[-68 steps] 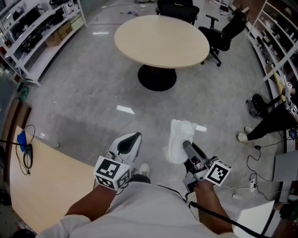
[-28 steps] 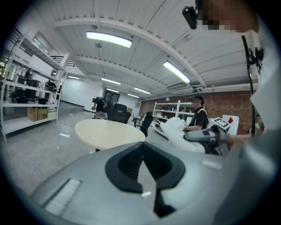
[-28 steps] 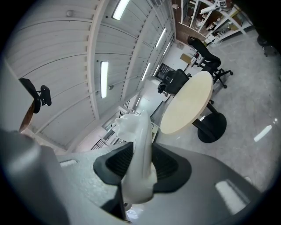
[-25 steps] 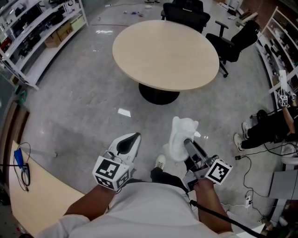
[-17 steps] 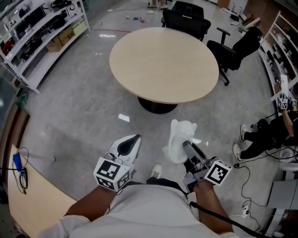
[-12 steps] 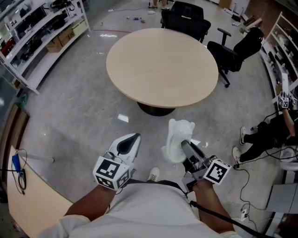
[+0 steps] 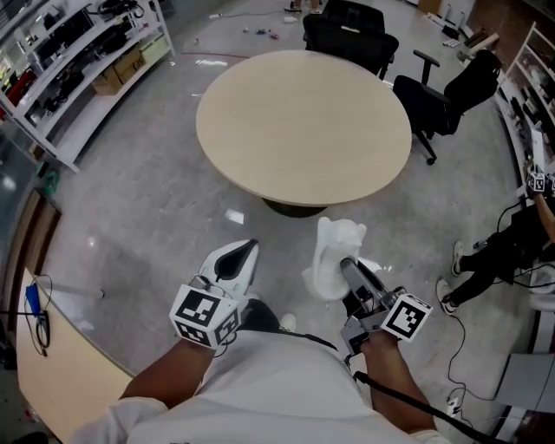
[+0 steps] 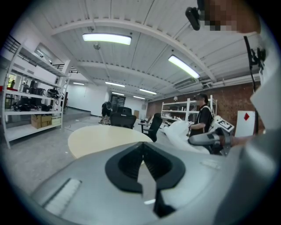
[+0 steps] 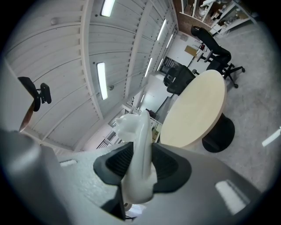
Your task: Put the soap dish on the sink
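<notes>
The soap dish (image 7: 335,250) is a white, wavy-edged piece, held on edge above the grey floor. My right gripper (image 7: 347,269) is shut on its lower part; in the right gripper view the soap dish (image 9: 139,140) stands upright, pinched between the black pads of that gripper (image 9: 141,163). My left gripper (image 7: 246,253) hovers beside it to the left, shut, with nothing in it. In the left gripper view its pads (image 8: 154,163) meet along a thin line. No sink shows in any view.
A round beige table (image 7: 303,121) on a black foot stands just ahead, with black office chairs (image 7: 351,26) behind it. Shelving (image 7: 78,61) lines the left wall. A wooden desk (image 7: 61,373) sits at lower left. A seated person (image 7: 512,251) and floor cables are at the right.
Both grippers have been carried forward toward the round table, which now lies closer in the head view. The soap dish stays in the right gripper; both jaws stand as before.
</notes>
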Demonstrator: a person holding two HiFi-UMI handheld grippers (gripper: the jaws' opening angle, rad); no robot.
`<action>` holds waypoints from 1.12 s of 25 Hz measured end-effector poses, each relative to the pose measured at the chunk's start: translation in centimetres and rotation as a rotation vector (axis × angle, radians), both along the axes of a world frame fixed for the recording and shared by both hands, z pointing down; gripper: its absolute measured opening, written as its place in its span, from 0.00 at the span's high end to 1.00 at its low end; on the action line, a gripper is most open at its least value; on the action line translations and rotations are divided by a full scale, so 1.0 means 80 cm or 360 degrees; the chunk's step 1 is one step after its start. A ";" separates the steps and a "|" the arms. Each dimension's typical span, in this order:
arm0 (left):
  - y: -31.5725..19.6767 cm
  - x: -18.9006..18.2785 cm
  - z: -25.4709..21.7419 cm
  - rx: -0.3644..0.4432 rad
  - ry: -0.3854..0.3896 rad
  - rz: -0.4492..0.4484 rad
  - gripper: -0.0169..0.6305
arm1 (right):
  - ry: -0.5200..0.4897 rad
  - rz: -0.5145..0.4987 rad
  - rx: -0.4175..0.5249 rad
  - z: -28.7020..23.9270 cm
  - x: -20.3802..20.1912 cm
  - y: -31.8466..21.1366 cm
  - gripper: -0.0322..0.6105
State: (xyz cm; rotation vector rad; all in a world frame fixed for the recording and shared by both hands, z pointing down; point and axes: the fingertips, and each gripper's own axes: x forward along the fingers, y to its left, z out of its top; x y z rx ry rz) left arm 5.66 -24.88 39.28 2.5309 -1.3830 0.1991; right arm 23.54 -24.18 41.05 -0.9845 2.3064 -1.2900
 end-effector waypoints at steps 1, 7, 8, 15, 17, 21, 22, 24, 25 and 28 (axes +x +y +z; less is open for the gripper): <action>-0.002 0.001 0.000 0.0000 -0.0002 -0.0003 0.96 | -0.0002 0.0002 -0.0005 0.002 0.002 -0.002 0.74; -0.013 0.005 0.013 -0.0021 -0.0007 0.0001 0.96 | -0.0017 0.0017 0.0008 0.007 0.009 -0.018 0.74; -0.016 0.008 0.015 -0.0023 -0.0005 0.0009 0.96 | -0.0018 0.0022 0.0010 0.008 0.010 -0.021 0.74; -0.037 0.022 0.018 -0.0024 0.0017 0.0055 0.96 | -0.0005 0.0044 -0.0010 0.015 0.016 -0.035 0.74; -0.044 0.021 0.020 -0.0027 0.0020 0.0060 0.96 | 0.0000 0.0053 -0.0016 0.016 0.017 -0.041 0.74; -0.059 0.020 0.022 -0.0038 0.0021 0.0070 0.96 | 0.0012 0.0054 -0.0034 0.019 0.014 -0.054 0.74; -0.062 0.019 0.023 -0.0043 0.0020 0.0070 0.96 | 0.0017 0.0053 -0.0043 0.021 0.014 -0.058 0.74; -0.071 0.017 0.026 -0.0055 0.0019 0.0065 0.96 | 0.0021 0.0051 -0.0061 0.024 0.014 -0.068 0.74; -0.076 0.016 0.027 -0.0060 0.0020 0.0062 0.96 | 0.0022 0.0050 -0.0066 0.025 0.013 -0.073 0.74; -0.094 0.012 0.029 -0.0075 0.0024 0.0061 0.96 | 0.0024 0.0047 -0.0076 0.025 0.009 -0.092 0.74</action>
